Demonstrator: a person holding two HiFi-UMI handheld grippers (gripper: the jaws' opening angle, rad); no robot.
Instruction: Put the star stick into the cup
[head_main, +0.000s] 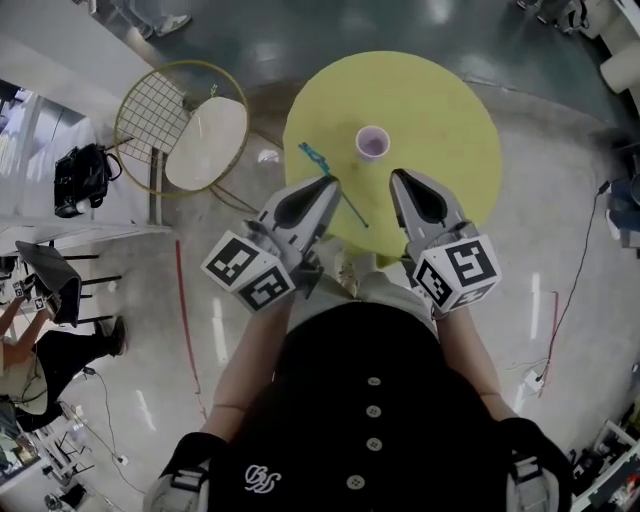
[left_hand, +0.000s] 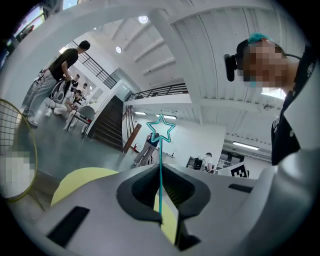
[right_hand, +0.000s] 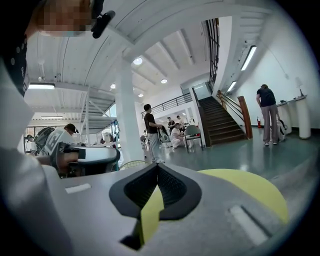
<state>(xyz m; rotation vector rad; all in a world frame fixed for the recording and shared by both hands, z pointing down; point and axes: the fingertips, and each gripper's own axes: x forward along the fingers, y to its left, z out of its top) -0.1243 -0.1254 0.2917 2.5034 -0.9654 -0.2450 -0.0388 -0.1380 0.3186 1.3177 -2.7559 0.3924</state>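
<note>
Jaws of the left gripper (head_main: 328, 184) are pressing together on the thin teal star stick (head_main: 352, 209), holding it partway along its length. In the left gripper view the stick (left_hand: 160, 170) is rising straight out from between the closed tips, and its outlined star head is showing beyond them against the room. From the head view the stick is lying on a slant over the near part of the round yellow worktop (head_main: 440, 110), with the star end pointing far and left and the plain end trailing near and right, between the two grippers.

On the right, the right gripper (head_main: 401, 176) is hovering over the worktop's near edge. Its own view shows the right gripper (right_hand: 157, 168) with its jaws meeting at the tips and nothing between them.

A small pale lilac cup (head_main: 372, 142) is standing upright on the worktop, just beyond both grippers. It is sitting to the right of the star head and apart from it.

Off to the left, a wire-backed chair (head_main: 205, 140) is standing on the floor.
</note>
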